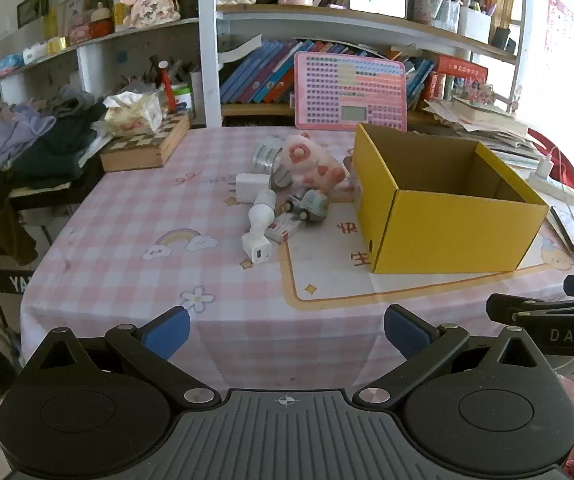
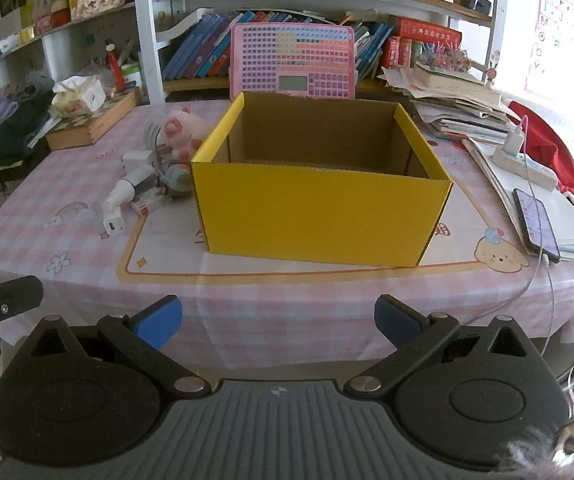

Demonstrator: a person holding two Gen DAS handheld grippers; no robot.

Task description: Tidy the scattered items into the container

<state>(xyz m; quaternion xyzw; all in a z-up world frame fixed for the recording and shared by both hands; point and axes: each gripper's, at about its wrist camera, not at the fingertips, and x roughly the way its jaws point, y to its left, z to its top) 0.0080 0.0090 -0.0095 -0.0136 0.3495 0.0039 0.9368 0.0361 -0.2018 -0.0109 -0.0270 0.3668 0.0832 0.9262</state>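
An open yellow cardboard box stands on the pink checked tablecloth; what I see of its inside is bare. Left of it lies a cluster: a pink plush toy, a grey toy car, white chargers, a small red and white box and a ridged silver thing. My left gripper is open and empty before the table's front edge. My right gripper is open and empty, facing the box.
A pink toy keyboard leans behind the box. A wooden chess box with tissues sits back left. A phone, power strip and paper stacks lie right of the box. Shelves of books stand behind.
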